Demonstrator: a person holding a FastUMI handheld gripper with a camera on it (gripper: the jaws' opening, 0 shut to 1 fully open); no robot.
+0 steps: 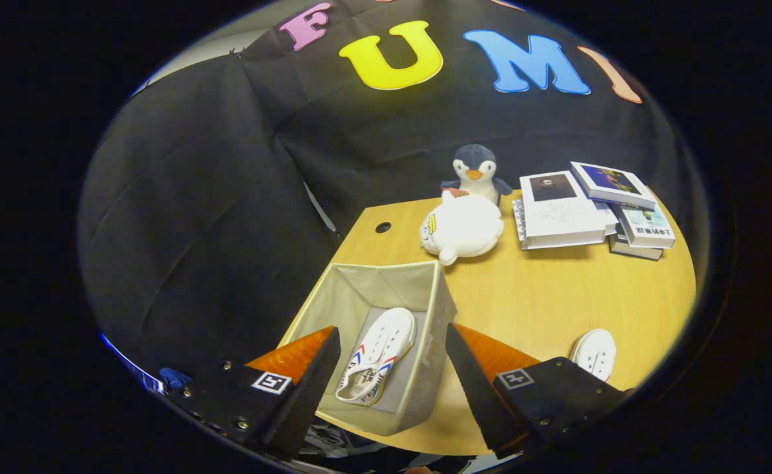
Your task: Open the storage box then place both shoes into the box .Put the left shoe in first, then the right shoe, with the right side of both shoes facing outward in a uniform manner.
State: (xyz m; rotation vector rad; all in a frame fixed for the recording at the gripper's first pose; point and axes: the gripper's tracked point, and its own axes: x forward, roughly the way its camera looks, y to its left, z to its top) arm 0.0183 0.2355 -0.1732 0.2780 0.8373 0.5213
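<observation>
While I am holding the rig above the near end of the desk, the gripper [386, 385] is hanging with its fingers [310, 385] spread wide apart, nothing pinched between them. I am reading the jaws as empty and clear of any contact.

Between the fingers, and a little below them, the storage box [359, 289] is sitting open, a pale fabric bin with its mouth facing up. One shoe [378, 355] is lying inside it on the grey floor of the bin, on its side, white with red and blue stripes showing, toe pointing toward the far wall of the box. I cannot tell from here which foot it belongs to.

Just past the right finger, the second shoe [595, 352] is resting on the wooden table [557, 296], outside the box and well apart from it; I am seeing only its white toe end, the rest hidden behind the gripper body.

Beyond the box, a white plush toy [463, 227] is lying on the table, and a penguin plush [476, 172] is standing upright just behind it, touching or nearly so. Beside those, a loose stack of books [590, 210] is sitting at the far end of the table. A round cable hole [383, 228] is showing in the tabletop beyond the box.
</observation>
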